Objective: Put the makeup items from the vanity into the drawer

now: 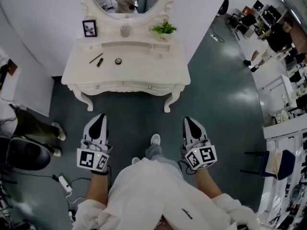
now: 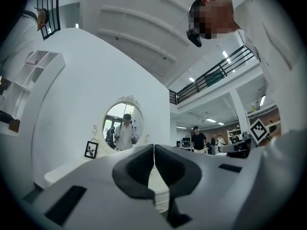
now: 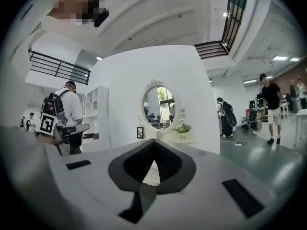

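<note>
Presently, left gripper point(image 1: 98, 120): jaws together, empty; I'm standing well short.
Right gripper point(image 1: 190, 123): likewise closed, empty.
Bench point(image 1: 158, 71): carries pencil point(image 1: 95, 58), dark tube point(image 1: 100, 62), round compact point(image 1: 118, 61).
Drawer point(image 1: 144, 86): shut, awaiting opening.

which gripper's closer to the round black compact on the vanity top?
Left. The left gripper is short of the vanity, slightly left of the compact; the right gripper is equally short but well off to its right.

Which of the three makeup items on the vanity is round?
The small dark pot, rightmost of the three. The thin stick and shorter tube left of it are both elongated and lie slanted.
</note>
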### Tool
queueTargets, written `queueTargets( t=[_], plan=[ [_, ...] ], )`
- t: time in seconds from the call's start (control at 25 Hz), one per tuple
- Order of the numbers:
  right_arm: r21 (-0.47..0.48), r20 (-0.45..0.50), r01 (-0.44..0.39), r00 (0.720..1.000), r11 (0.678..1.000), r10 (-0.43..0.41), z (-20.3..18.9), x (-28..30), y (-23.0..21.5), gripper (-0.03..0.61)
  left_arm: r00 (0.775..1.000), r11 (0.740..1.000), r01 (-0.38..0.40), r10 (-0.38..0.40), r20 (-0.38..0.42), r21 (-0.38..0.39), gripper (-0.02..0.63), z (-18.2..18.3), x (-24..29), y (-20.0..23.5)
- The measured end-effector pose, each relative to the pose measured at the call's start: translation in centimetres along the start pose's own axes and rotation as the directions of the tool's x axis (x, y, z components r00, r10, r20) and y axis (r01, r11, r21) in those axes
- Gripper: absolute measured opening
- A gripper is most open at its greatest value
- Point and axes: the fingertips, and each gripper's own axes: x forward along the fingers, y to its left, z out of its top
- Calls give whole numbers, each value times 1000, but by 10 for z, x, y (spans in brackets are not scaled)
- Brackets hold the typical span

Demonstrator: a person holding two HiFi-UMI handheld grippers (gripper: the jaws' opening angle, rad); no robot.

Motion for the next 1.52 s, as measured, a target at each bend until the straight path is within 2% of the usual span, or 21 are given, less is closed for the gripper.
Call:
queueTargets(
  t=[0.28, 0.64, 0.96, 1.32, 1.36, 1.44, 1.52],
  plan=[
    [25, 10, -49, 999, 998, 49, 9, 57, -43, 17, 1000, 1000, 0, 0, -5, 23, 28, -2, 70, -1],
    [44, 24, -163, 986, 986, 162, 23, 122, -105, 15, 1000, 997, -29, 30, -10, 67, 28, -1, 167, -16],
    [46, -8, -276, 961, 960, 277, 20, 154, -128, 17, 996, 992, -83, 86, -29, 91, 28, -5, 209, -27],
    [55, -45, -318, 946, 946, 321, 10, 192, -135, 16, 993, 991, -91, 97, -63, 94, 32, -26, 241, -13],
    [56, -48, -318, 946, 946, 321, 9, 197, -135, 17, 993, 991, -87, 94, -69, 97, 39, -30, 246, -10],
    [56, -54, -314, 947, 948, 317, 8, 206, -136, 17, 993, 991, -74, 83, -85, 111, 134, -38, 256, -2],
    [51, -57, -307, 949, 950, 310, 7, 217, -138, 17, 992, 991, -68, 79, -95, 116, 164, -46, 267, 7]
  ],
)
